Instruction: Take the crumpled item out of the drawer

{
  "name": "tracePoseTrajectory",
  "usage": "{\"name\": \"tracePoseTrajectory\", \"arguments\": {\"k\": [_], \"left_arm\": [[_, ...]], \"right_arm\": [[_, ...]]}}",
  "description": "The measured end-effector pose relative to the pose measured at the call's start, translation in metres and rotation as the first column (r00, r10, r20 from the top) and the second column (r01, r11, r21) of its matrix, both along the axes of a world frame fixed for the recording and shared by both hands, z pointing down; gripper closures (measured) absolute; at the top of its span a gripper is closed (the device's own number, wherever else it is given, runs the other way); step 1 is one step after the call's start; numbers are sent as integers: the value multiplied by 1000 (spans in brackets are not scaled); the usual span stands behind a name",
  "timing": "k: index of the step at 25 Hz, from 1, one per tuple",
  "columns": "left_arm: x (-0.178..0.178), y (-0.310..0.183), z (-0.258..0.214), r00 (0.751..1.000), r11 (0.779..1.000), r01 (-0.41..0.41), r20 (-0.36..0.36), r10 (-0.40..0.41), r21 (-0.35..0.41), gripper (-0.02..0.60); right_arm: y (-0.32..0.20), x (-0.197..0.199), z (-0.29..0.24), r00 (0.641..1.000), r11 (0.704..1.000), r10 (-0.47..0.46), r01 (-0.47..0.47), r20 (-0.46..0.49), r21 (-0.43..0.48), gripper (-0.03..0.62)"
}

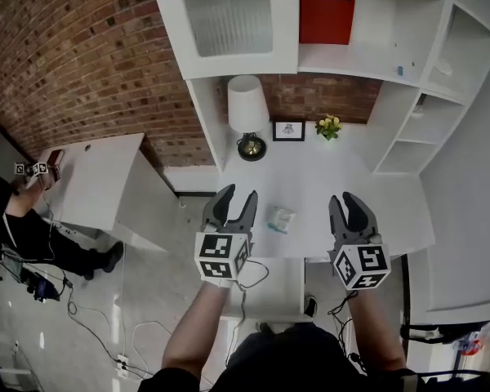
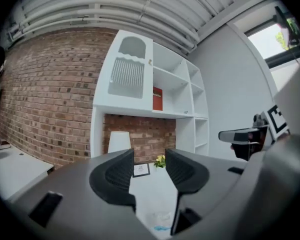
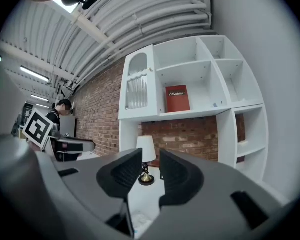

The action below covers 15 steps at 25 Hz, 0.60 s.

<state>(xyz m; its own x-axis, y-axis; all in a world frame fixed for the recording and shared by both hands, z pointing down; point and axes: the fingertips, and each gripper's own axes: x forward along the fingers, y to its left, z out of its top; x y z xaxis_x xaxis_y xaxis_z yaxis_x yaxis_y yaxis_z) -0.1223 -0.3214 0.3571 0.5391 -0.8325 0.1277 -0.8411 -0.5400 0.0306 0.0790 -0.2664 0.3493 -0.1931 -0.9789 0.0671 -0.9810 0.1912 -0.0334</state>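
Observation:
A crumpled pale wad with a bit of blue (image 1: 281, 219) lies on the white desk (image 1: 310, 178) near its front edge, between my two grippers. My left gripper (image 1: 235, 201) hovers just left of it, jaws open and empty. My right gripper (image 1: 353, 209) hovers to its right, jaws also open with nothing between them. In the left gripper view the wad (image 2: 160, 220) shows low between the open left gripper (image 2: 150, 159). In the right gripper view the wad (image 3: 140, 218) sits below the right gripper (image 3: 151, 159). A white drawer (image 1: 278, 284) sticks out under the desk's front edge.
At the back of the desk stand a white lamp (image 1: 247, 113), a small picture frame (image 1: 288, 131) and yellow flowers (image 1: 328, 126). White shelves above hold a red book (image 1: 327, 6). A person (image 1: 16, 219) sits at another desk on the left; cables (image 1: 90, 317) lie on the floor.

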Motion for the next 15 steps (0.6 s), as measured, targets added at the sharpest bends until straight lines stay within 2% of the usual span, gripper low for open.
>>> {"name": "tracePoseTrajectory", "arguments": {"k": [4,9,15], "left_arm": [[-30,11,-15,998,999,39,-42,-38,23,390],[-57,19,-28,994,997,70,-86,-67,31,390],[-65,23,-48,986,991,119,-126,-110,64,391]], "right_arm": [[7,-15,-11,999,999,20,-19,-43,29,490],[10,-20,-26,999,998,34,-32,-35,63,490],[10,-14,-42,999,994,18,-13,-46,110,494]]}}
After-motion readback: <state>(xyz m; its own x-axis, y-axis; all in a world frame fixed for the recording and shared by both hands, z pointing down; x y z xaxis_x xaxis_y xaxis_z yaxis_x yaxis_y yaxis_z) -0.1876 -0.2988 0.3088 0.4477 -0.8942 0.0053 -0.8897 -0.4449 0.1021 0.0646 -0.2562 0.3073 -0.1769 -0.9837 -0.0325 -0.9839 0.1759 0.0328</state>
